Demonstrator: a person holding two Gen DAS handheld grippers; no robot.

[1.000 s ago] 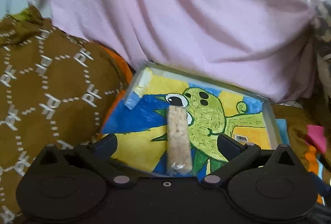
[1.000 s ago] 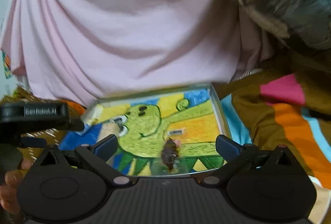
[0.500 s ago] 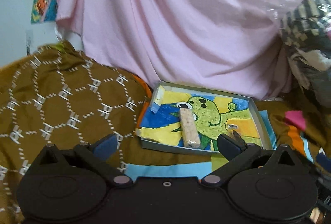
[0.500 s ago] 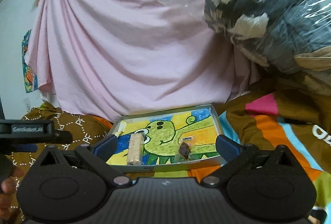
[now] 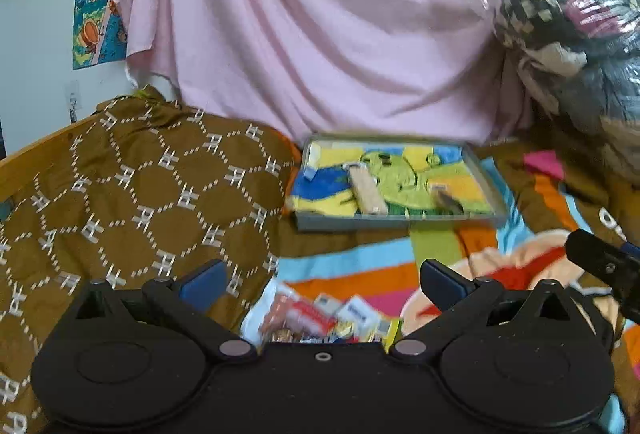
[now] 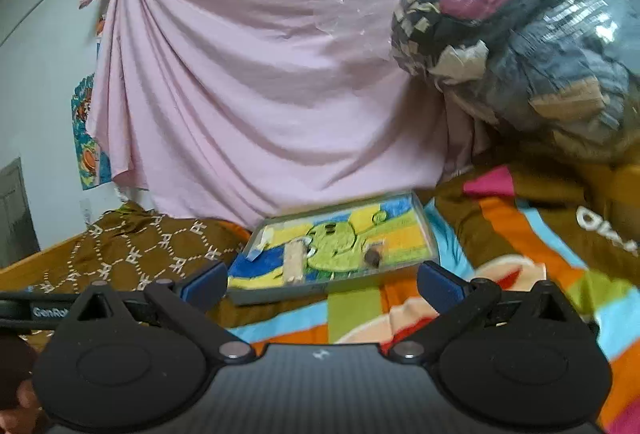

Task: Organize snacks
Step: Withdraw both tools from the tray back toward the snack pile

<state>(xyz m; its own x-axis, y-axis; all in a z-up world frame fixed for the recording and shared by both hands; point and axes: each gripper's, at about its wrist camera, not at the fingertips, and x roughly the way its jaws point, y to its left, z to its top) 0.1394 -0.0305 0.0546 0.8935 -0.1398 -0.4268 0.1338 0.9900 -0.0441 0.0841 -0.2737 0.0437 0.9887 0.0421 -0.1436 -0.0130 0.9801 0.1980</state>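
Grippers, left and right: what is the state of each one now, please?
Left gripper: open, holding nothing.
Right gripper: open, holding nothing.

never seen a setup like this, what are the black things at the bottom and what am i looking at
Those black shapes are two hand-held grippers, each with a camera looking forward along its fingers. One picture comes from the left gripper, the other from the right gripper. Both are open and hold nothing. Ahead, on a striped blanket, lies a tray with a painted green cartoon figure. In it are a pale snack bar and a small dark snack. More wrapped snacks lie on the blanket just in front of the left gripper. A pink sheet hangs behind.
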